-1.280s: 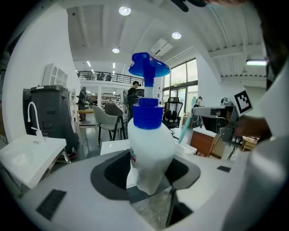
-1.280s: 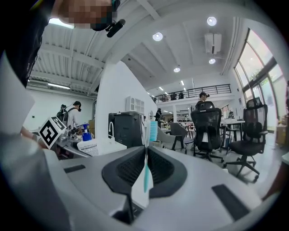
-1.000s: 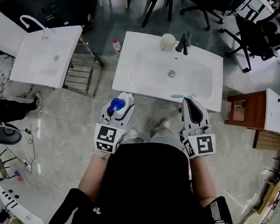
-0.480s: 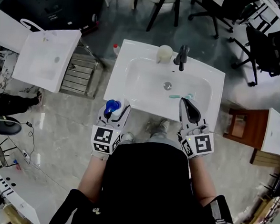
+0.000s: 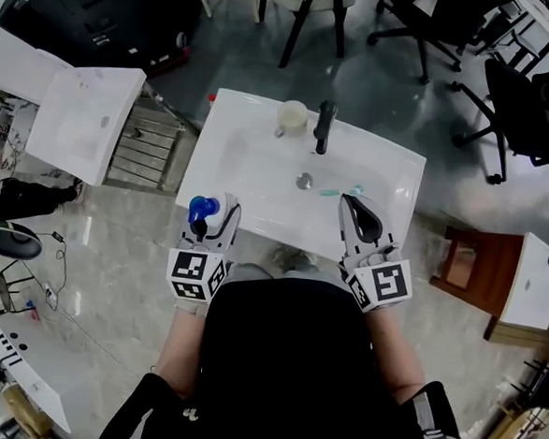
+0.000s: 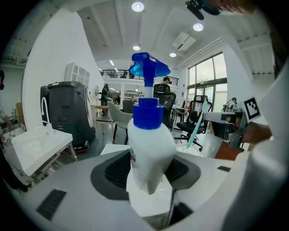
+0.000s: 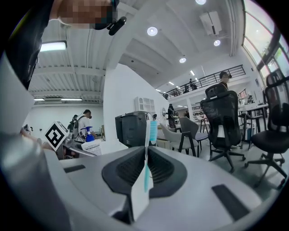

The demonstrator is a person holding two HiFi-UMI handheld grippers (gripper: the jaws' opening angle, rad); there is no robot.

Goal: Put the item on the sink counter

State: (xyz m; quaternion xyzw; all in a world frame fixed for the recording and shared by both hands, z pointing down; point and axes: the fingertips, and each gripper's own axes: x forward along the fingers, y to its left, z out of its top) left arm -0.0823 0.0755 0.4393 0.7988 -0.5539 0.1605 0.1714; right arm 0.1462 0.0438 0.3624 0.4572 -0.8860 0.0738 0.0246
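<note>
My left gripper (image 5: pixel 211 221) is shut on a white spray bottle with a blue trigger head (image 5: pixel 200 209), held upright over the front left rim of the white sink counter (image 5: pixel 232 126). The left gripper view shows the bottle (image 6: pixel 149 149) clamped between the jaws of that gripper (image 6: pixel 146 180). My right gripper (image 5: pixel 354 210) is shut on a teal and white toothbrush (image 5: pixel 337 191), which points left over the basin's front right. In the right gripper view the toothbrush (image 7: pixel 148 144) stands upright in the right gripper (image 7: pixel 145 180).
A cream cup (image 5: pixel 292 118) and a black faucet (image 5: pixel 323 125) stand at the back of the sink. A second white basin (image 5: pixel 80 120) and a metal rack (image 5: pixel 143 148) are to the left. A wooden stool (image 5: pixel 468 260) and office chairs (image 5: pixel 527 91) are to the right.
Both grippers have come forward from just short of the sink to over its front rim. Each still holds its item.
</note>
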